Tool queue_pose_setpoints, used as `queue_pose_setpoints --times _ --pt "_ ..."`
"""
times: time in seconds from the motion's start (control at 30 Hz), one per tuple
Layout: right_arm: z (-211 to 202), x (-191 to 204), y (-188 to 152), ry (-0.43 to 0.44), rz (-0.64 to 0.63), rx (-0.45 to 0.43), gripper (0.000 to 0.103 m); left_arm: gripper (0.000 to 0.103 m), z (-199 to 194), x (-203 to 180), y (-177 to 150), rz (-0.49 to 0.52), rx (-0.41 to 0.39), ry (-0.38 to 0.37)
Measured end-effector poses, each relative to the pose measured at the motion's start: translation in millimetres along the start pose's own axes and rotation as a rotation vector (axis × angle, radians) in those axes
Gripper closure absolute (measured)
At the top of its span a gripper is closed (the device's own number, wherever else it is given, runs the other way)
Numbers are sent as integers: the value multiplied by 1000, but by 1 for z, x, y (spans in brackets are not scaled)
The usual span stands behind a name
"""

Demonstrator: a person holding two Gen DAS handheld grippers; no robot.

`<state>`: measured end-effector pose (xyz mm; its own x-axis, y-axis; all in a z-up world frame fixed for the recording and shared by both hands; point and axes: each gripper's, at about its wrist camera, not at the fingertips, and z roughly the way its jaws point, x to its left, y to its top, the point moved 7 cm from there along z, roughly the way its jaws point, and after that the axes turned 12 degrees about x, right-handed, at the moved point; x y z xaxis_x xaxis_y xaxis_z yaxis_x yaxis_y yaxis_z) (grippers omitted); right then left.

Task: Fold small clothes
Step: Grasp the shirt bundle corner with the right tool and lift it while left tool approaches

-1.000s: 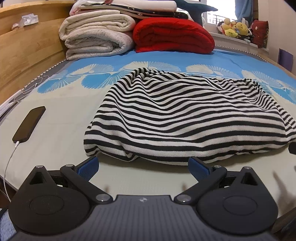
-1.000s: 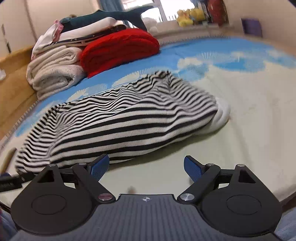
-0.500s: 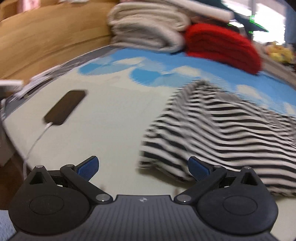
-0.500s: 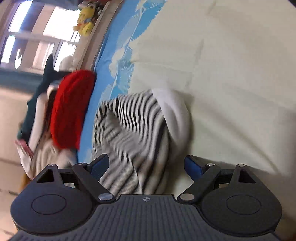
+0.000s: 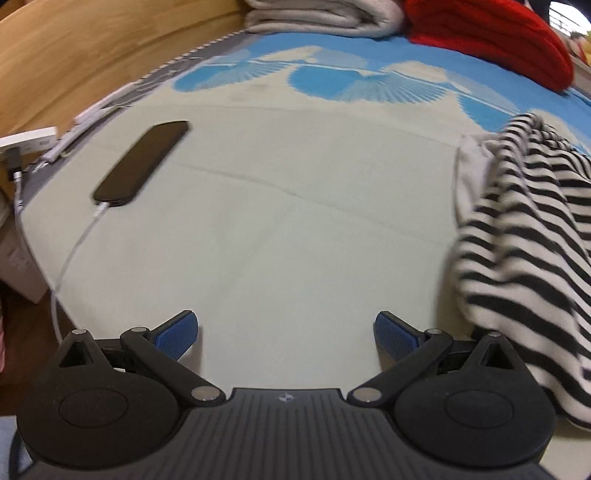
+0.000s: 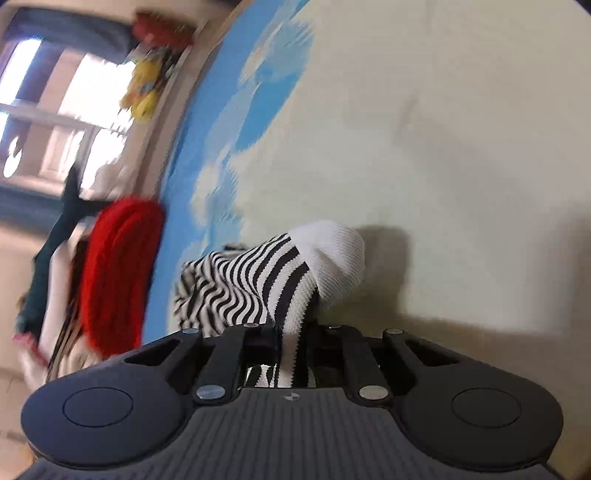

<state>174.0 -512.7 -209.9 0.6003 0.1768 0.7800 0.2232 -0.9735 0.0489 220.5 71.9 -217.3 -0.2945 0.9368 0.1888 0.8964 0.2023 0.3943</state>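
Note:
A black-and-white striped garment (image 5: 524, 236) with a white cuff lies bunched on the bed at the right of the left wrist view. My left gripper (image 5: 286, 332) is open and empty over bare bed to the left of it. My right gripper (image 6: 293, 332) is rolled sideways and shut on the striped garment (image 6: 258, 280) near its white cuff (image 6: 332, 251); the cloth passes between the closed fingers and lifts off the bed.
A black phone (image 5: 142, 162) on a white cable lies at the bed's left edge. Folded white blankets (image 5: 325, 14) and a red blanket (image 5: 491, 37) are stacked at the far end. A wooden bed frame (image 5: 74, 62) runs along the left. A window with plush toys (image 6: 144, 92) shows behind.
My right gripper has rolled sideways and shut on the garment's cuff end. My left gripper has swung left, so the garment now sits at its right edge.

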Motion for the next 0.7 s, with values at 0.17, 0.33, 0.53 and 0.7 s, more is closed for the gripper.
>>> queue_pose_setpoints --times 0.17,0.33,0.53,0.7 --pt "-6 -13 8 -113 -43 -65 91 0 0 -13 -3 -8 22 -64" --pt "-28 102 -49 -114 -592 -220 91 0 -2 -4 0 -48 19 -121" --pt "-6 210 -262 20 -1410 -203 91 1 -7 14 7 -93 8 -169" --pt "43 136 -405 -31 -1830 18 90 1 -11 14 5 -89 7 -210"
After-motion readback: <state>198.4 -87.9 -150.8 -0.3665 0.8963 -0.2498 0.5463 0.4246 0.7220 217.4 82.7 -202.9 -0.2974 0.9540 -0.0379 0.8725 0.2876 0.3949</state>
